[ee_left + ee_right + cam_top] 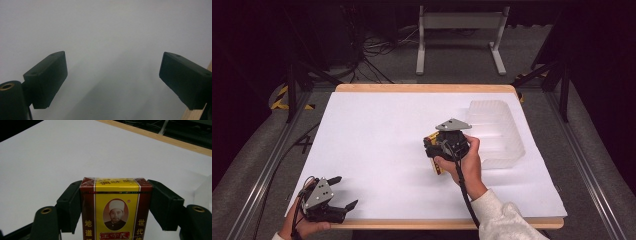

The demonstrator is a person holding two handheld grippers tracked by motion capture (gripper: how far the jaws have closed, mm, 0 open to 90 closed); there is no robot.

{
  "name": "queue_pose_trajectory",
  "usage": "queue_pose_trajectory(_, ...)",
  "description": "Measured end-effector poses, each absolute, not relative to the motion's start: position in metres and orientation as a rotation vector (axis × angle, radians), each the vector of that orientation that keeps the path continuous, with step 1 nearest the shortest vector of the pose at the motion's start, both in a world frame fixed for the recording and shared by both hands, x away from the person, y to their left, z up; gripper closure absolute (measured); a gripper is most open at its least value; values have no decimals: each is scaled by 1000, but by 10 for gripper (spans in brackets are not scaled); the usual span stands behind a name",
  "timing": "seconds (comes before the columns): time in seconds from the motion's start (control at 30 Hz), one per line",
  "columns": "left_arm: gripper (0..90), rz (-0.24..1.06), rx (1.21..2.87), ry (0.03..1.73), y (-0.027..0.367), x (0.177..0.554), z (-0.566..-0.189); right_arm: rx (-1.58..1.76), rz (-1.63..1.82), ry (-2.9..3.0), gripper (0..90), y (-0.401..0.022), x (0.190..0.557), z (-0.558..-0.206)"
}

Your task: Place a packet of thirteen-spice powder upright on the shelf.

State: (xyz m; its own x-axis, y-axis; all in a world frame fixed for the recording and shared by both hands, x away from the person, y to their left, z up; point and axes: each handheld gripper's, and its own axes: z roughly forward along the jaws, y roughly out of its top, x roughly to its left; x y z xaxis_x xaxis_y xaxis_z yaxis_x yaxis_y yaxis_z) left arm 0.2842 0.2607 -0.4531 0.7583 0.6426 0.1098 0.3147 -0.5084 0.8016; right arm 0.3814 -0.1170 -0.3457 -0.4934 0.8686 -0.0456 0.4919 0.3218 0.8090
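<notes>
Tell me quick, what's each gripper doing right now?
Left gripper: open, holding nothing.
Right gripper: closed on the red and yellow box.

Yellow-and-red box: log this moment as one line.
right hand-held gripper: shut on yellow-and-red box | box: held off white sheet | left hand-held gripper: open, holding nothing | clear tray: far right

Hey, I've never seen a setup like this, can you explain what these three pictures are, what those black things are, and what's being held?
A person sits at a table covered with white paper and holds a hand-operated claw in each hand. The high view looks down from above. The other two pictures come from cameras riding on each claw, looking along its black jaws. The right claw is shut on a red and yellow box printed with a portrait. The left claw rests near the table's front edge, jaws wide apart with nothing between them. A clear plastic tray lies on the paper to the right.
</notes>
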Motion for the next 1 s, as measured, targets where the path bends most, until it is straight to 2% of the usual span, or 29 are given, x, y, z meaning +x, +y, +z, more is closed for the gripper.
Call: queue_pose_trajectory(1.0, 86, 519, 2140, 713, 261, 285, -454, 1239, 1072, 1909, 323, -188, 410, -323)
